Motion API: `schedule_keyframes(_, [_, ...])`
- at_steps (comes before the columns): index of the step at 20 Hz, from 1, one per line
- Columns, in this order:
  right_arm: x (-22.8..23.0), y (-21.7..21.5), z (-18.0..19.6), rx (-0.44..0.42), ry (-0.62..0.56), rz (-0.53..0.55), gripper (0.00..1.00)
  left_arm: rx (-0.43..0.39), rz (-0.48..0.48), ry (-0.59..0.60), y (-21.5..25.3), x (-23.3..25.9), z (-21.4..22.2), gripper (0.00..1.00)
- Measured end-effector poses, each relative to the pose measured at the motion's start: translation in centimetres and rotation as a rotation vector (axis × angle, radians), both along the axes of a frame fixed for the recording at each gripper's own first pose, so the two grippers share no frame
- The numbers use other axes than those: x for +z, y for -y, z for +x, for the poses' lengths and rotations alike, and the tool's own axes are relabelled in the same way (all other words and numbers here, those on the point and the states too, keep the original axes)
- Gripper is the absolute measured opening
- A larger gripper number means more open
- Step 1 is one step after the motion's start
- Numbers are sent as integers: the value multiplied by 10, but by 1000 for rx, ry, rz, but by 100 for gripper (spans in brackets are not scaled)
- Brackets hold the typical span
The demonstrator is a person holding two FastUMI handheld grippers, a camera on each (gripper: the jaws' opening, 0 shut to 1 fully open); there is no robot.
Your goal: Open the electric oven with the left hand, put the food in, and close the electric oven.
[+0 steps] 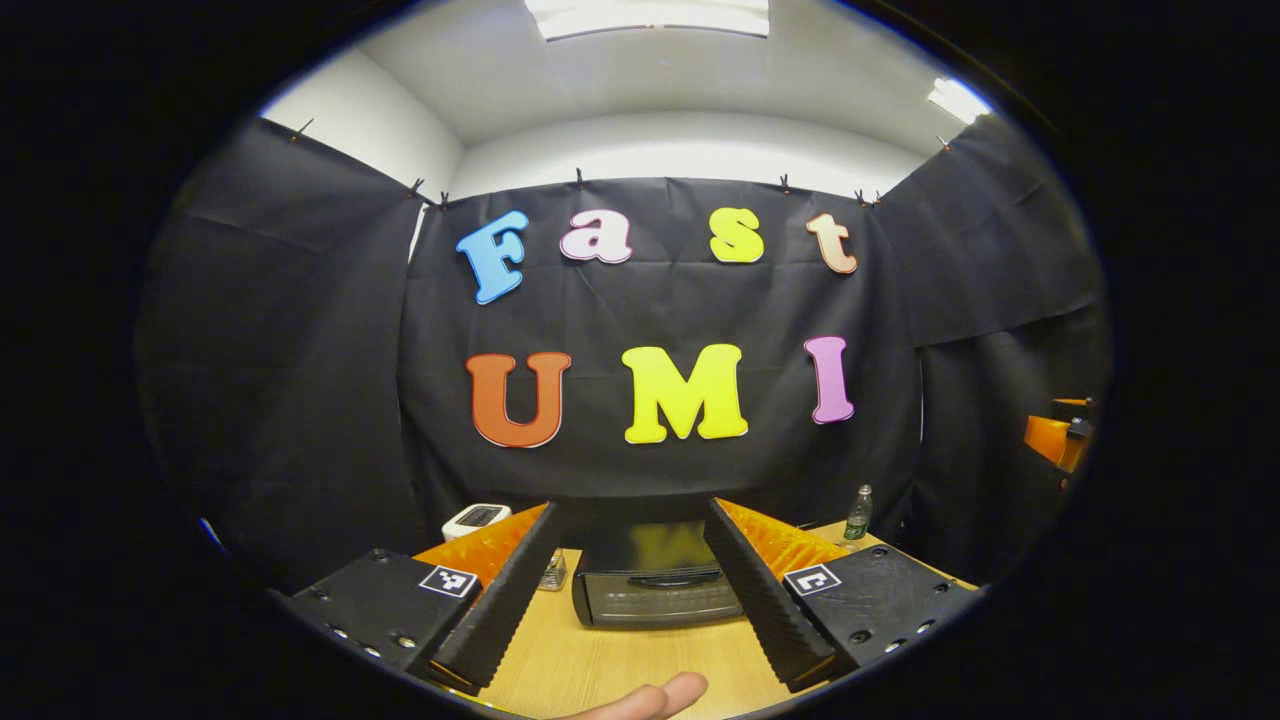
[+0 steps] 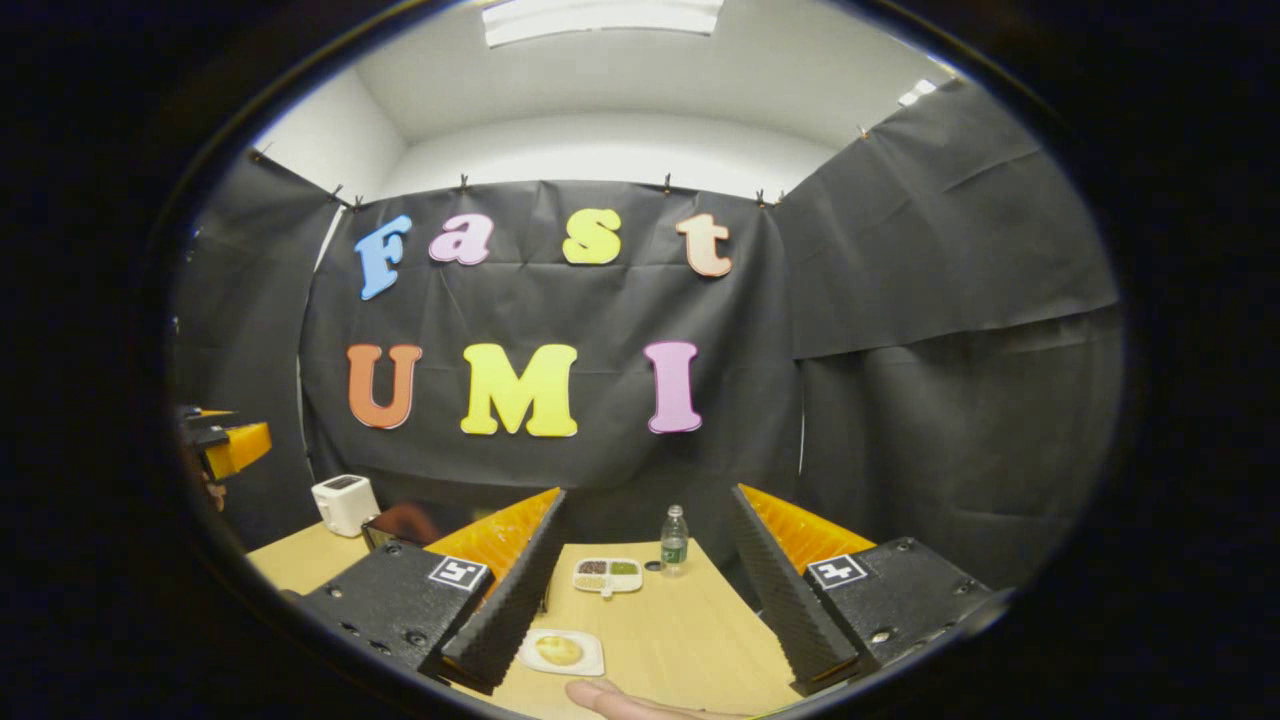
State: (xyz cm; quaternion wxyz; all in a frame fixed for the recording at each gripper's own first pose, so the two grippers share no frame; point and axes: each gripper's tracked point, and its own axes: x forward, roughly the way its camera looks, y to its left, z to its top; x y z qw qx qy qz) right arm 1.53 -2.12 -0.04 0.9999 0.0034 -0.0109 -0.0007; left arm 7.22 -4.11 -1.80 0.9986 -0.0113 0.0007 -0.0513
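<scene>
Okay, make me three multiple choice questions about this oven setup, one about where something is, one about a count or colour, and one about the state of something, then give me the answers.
1. Where does the plate with the food lie?
A. on the table in front of the right gripper
B. inside the oven
C. on top of the toaster

2. How many sections does the small divided dish beside the water bottle have?
A. one
B. three
C. six

3. What state is the oven door in?
A. closed
B. fully open
C. taken off

Answers:
1. A, the plate rests on the wooden table just ahead of the right gripper.
2. B, three fillings show side by side in it.
3. A, the door with its handle stands flush against the oven front, between the open fingers of the left gripper.
</scene>
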Motion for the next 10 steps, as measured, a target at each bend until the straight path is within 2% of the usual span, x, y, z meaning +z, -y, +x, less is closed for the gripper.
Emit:
schedule_keyframes(5, [-9,8,11,7,0,-11,96,-36,0,-66,16,-35,57,95])
schedule_keyframes(10, [-21,10,22,22,-11,-15,96,-50,43,-203,37,-95,114,96])
